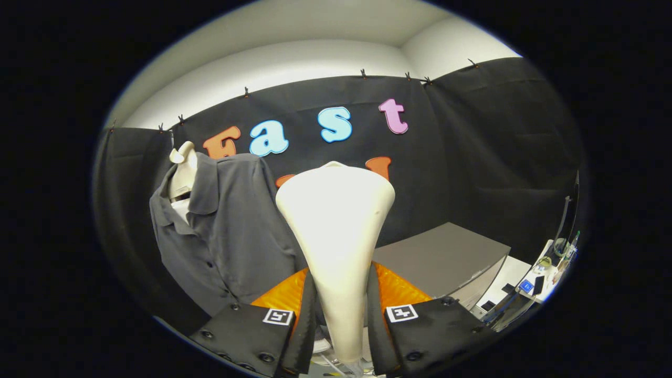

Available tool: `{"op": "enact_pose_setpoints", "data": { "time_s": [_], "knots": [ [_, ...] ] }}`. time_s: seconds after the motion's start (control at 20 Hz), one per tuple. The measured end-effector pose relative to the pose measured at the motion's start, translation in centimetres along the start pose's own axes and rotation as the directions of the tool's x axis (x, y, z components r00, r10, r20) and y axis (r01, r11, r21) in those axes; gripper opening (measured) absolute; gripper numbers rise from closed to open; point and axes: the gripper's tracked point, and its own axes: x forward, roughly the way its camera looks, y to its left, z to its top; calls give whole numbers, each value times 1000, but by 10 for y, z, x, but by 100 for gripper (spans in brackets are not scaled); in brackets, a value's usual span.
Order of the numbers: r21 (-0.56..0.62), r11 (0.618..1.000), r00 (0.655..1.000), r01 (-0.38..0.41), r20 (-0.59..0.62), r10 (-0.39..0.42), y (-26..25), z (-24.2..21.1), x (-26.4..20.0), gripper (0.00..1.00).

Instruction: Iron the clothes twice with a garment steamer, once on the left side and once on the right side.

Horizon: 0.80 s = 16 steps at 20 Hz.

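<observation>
Cream plastic forms the garment steamer (336, 231), whose narrow neck is clamped between both fingers of the gripper (341, 320) while its wide head flares upward beyond them. At about ten o'clock from the steamer head, a grey collared shirt (231, 231) hangs on a pale mannequin form (184, 173) against the booth wall. At four o'clock sits a grey tabletop (446, 257).

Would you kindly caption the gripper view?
Gripper shut on white steamer, held upright beside the hanging grey shirt.
</observation>
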Motion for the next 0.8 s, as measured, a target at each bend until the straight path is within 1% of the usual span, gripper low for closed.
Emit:
{"op": "enact_pose_setpoints", "data": {
  "time_s": [0.3, 0.55, 0.8],
  "knots": [
    [-17, 997, 997, -81, 15, 81, 82, -3, 4, 50],
    [-16, 993, 993, -115, -5, 115, 124, -16, 22, 50],
    [-46, 991, 991, -129, -44, 127, 150, -37, 50, 50]
  ]
}}
